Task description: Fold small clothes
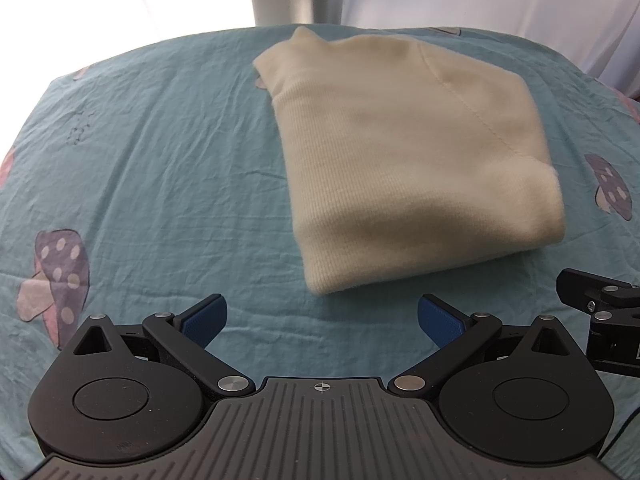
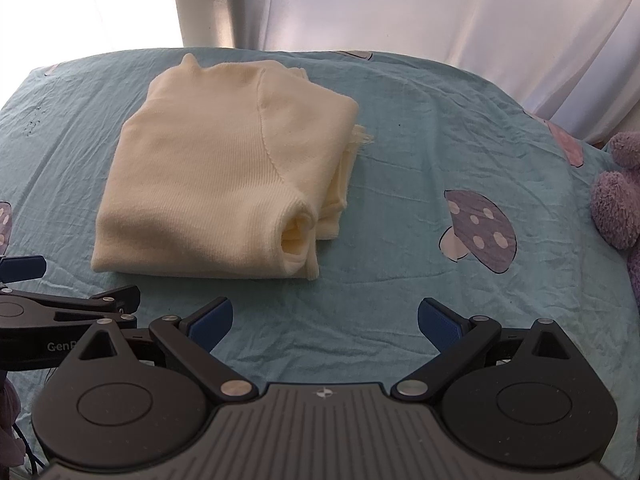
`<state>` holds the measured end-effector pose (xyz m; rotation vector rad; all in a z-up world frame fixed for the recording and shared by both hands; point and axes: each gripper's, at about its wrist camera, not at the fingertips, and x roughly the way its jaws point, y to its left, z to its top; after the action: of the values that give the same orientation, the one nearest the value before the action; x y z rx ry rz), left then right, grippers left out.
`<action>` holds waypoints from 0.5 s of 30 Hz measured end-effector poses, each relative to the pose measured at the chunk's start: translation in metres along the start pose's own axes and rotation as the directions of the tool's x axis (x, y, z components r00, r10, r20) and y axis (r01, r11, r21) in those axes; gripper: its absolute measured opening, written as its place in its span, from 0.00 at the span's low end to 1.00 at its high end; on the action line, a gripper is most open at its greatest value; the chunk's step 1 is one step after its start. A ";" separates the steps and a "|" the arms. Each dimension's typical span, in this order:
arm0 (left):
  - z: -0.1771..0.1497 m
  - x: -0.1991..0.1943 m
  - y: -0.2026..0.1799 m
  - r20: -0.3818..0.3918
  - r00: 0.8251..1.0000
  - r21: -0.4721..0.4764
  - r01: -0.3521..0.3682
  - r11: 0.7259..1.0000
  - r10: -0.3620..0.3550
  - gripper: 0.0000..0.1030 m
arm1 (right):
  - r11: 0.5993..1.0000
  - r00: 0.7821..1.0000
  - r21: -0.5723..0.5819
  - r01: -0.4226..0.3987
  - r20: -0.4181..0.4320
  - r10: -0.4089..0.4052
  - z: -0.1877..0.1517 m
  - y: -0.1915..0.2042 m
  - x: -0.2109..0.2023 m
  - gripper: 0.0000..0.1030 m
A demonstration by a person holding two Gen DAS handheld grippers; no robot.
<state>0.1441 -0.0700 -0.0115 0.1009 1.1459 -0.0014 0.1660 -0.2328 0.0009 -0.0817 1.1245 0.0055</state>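
A cream knitted sweater (image 1: 404,168) is lying folded into a compact bundle on a teal bed sheet (image 1: 152,168) printed with purple spotted mushrooms (image 2: 478,230). The sheet is lying wrinkled all over. The sweater is sitting towards the far side of the sheet, with its ribbed collar pointing away and a diagonal shoulder seam running across its top layer. In the right wrist view, the folded layers and a rolled cuff are showing at the bundle's near right corner.

The left claw (image 1: 322,320) is hovering just short of the sweater's near edge, its blue-padded fingers spread wide and holding nothing. The right claw (image 2: 325,320) is hanging beside it, to the right of the sweater's near corner, likewise spread wide and gripping nothing. Neither claw is touching the garment. Each claw is showing at the edge of the other's view, so the two are sitting close together.

A purple plush toy (image 2: 618,196) is resting at the right edge of the sheet, well apart from the sweater. White curtains (image 2: 460,20) are hanging behind the bed.
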 end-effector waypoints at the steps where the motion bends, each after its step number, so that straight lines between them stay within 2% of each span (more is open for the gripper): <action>1: 0.000 0.000 0.000 0.000 1.000 -0.001 0.001 1.000 -0.001 1.00 | 1.000 1.000 0.001 0.001 0.000 -0.001 0.000 0.000 0.000 0.96; 15: -0.001 0.001 -0.003 -0.004 1.000 0.016 0.006 1.000 -0.006 1.00 | 1.000 1.000 0.000 0.001 0.000 -0.001 0.000 0.000 0.000 0.96</action>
<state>0.1432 -0.0723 -0.0129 0.1116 1.1498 -0.0154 0.1662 -0.2330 0.0016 -0.0822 1.1248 0.0041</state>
